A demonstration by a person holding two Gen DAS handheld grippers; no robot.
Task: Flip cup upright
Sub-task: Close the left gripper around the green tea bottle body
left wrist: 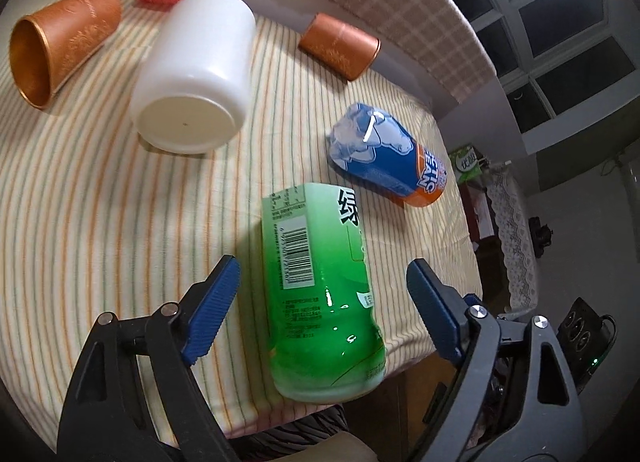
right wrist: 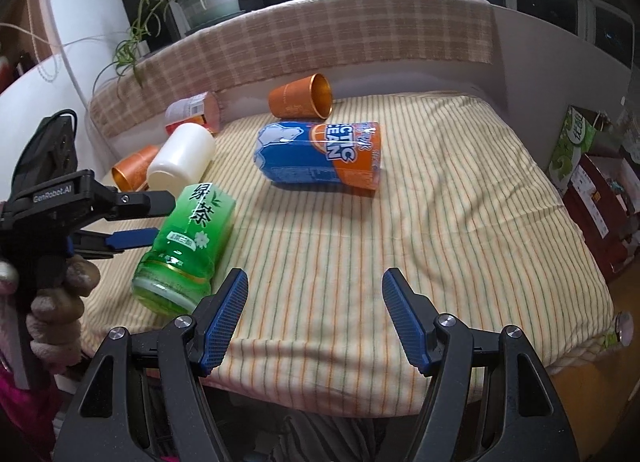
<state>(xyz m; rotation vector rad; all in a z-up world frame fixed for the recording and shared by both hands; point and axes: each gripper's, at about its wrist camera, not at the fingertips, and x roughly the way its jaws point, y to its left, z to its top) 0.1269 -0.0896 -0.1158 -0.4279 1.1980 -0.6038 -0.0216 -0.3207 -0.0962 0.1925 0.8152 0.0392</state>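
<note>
Green cup (left wrist: 320,290) lies on its side at the counter's (right wrist: 440,221) near edge, between my left tongs (left wrist: 322,304), wide open, touching nothing. I'd close mid-body, then rotate up. Right tongs (right wrist: 314,316) beside the cup, open, empty.

Glossy green cup (left wrist: 320,290) (plastic) on striped cloth (left wrist: 100,201).

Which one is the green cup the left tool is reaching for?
Look at the striped cloth over the table, at its near edge. The green cup lies there on its side between the left gripper's open blue fingers. It alone is see-through green with a barcode; its neighbours are white, blue-and-orange, or copper.
</note>
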